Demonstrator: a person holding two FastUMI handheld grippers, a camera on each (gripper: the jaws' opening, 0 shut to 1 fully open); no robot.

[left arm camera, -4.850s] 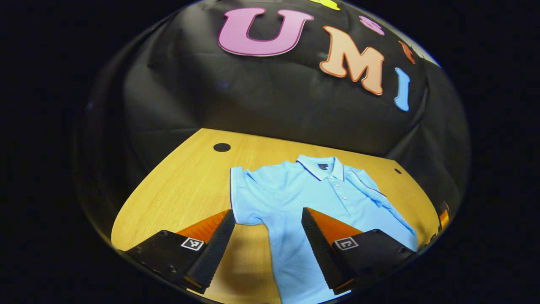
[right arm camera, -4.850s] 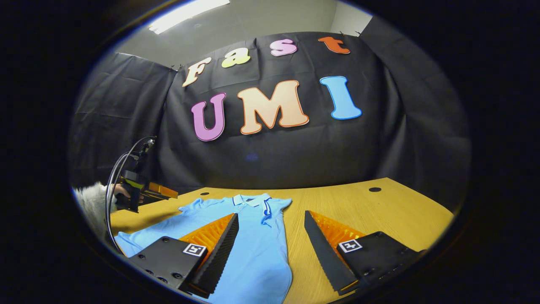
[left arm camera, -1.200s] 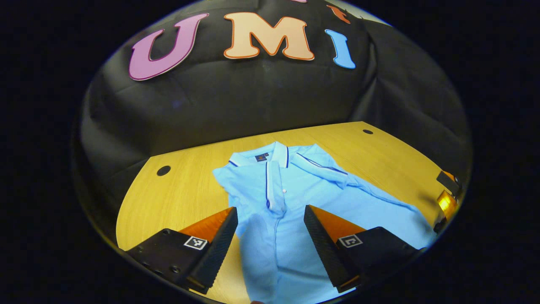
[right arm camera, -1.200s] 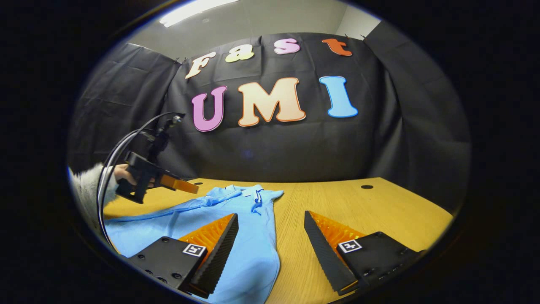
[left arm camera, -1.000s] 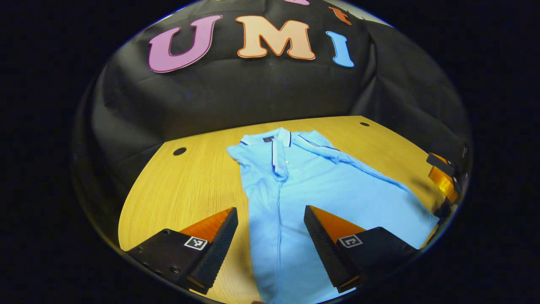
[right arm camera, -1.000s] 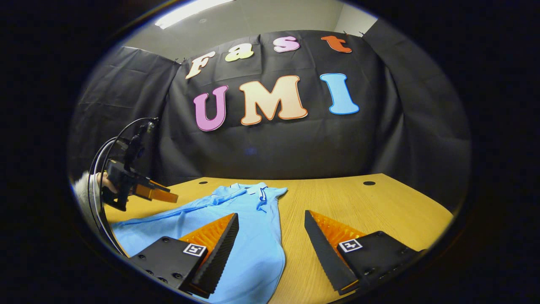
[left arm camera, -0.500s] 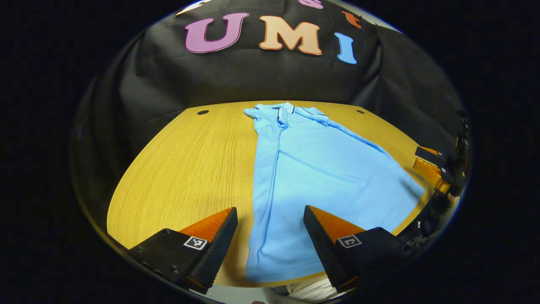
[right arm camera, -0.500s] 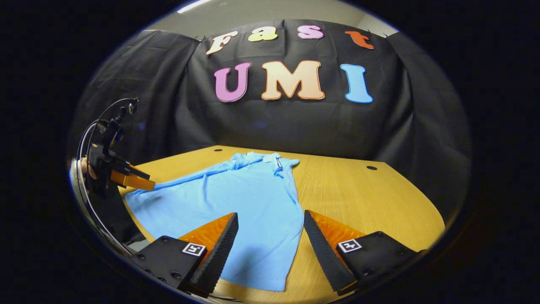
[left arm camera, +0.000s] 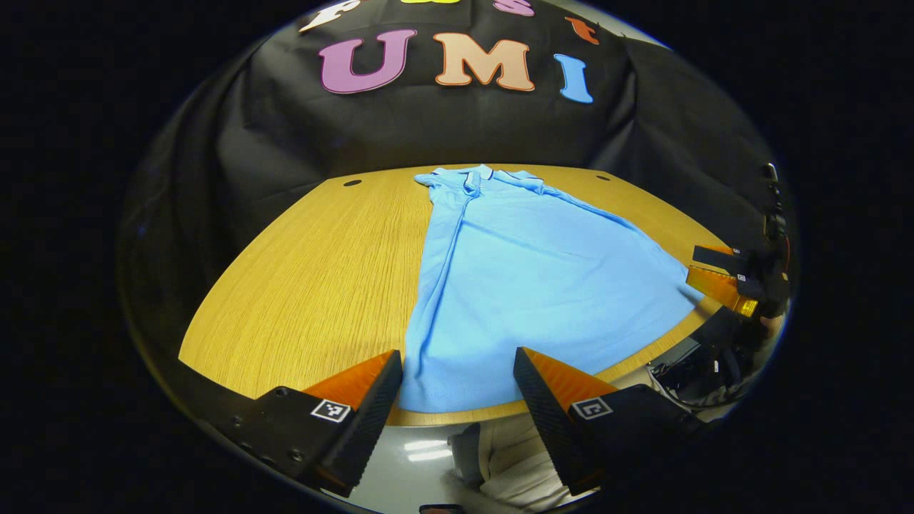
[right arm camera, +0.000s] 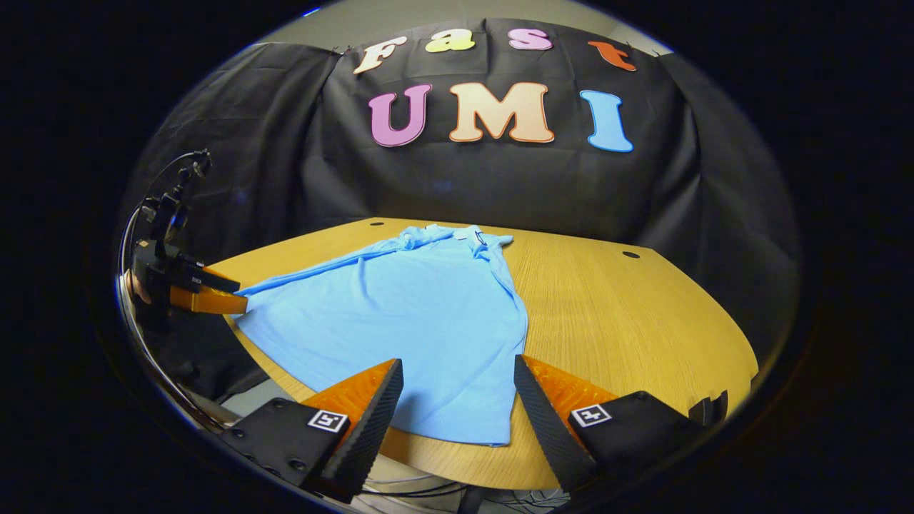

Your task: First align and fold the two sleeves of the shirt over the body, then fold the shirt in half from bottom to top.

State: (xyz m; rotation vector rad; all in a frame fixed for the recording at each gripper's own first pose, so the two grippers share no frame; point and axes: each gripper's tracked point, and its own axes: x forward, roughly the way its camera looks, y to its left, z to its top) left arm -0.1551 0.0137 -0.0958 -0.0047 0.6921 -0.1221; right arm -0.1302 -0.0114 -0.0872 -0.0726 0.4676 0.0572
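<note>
We see one light blue polo shirt point(left arm camera: 543, 278) lying flat on the yellow wooden tabletop point(left arm camera: 314, 271), with its collar point(left arm camera: 477, 173) at the far end near the black cloth wall and its bottom hem point(left arm camera: 457, 400) at the near edge, close to us. Both sleeves look folded in over the body, so we think the sleeve step is done and the bottom-to-top fold is the step in hand. The left gripper point(left arm camera: 457, 371) hovers just above the near left corner of the hem with its jaws wide apart and nothing between them. The right gripper point(right arm camera: 457, 378) hovers above the near right part of the hem, and its jaws are wide apart and hold nothing too. In the right gripper view we can see the left gripper off to the side by the shirt's edge point(right arm camera: 207, 293), with a bit of a hand point(right arm camera: 134, 285) behind it. In the left gripper view the right gripper sits by the other edge of the shirt point(left arm camera: 721, 275). For the next move, we think each gripper must go down to its own hem corner, pinch the cloth, lift both corners together and carry them up to the collar. The two sides should go at the same speed so the fold stays straight. Counting, we see one shirt, one tabletop, two grippers, and two small dark round holes point(left arm camera: 351, 183) in the tabletop near the far edge.
</note>
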